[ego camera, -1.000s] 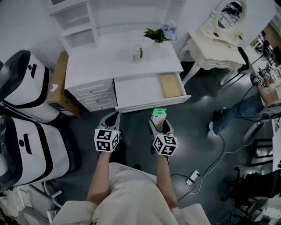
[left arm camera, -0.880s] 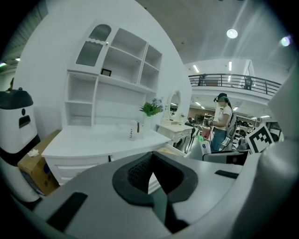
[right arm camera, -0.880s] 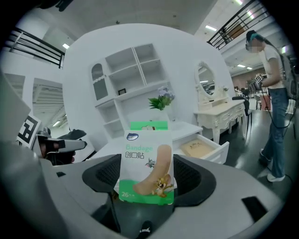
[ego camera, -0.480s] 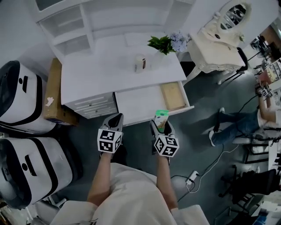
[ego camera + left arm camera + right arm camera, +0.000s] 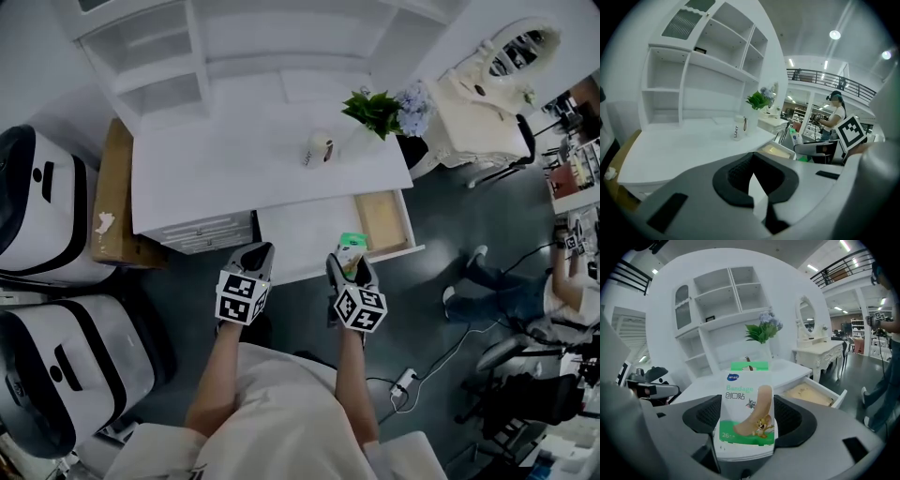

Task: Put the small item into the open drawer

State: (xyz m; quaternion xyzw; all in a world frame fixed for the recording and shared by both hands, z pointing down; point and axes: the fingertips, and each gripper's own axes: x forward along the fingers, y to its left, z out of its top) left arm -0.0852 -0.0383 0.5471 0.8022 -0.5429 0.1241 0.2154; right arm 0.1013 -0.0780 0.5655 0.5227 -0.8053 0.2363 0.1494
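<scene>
A small bandage box (image 5: 743, 394) with a green top stands upright between the pads of my right gripper (image 5: 746, 418), which is shut on it. In the head view the box (image 5: 352, 247) and right gripper (image 5: 346, 267) hang over the front edge of the open white drawer (image 5: 300, 232). That drawer (image 5: 811, 394) has a wood-coloured section at its right end. To the left, my left gripper (image 5: 258, 253) sits just before the drawer front. Its jaws (image 5: 752, 180) are shut on nothing.
The white desk (image 5: 216, 159) carries a white cup (image 5: 319, 148) and a potted plant (image 5: 375, 111), with shelves behind. White machines (image 5: 47, 216) and a cardboard box (image 5: 108, 202) stand left, a vanity table (image 5: 497, 89) right. A person (image 5: 525, 291) and a floor cable (image 5: 403, 382) are at the right.
Both grippers have come closer to the desk. The bandage box now overlaps the drawer's front edge instead of hanging short of it.
</scene>
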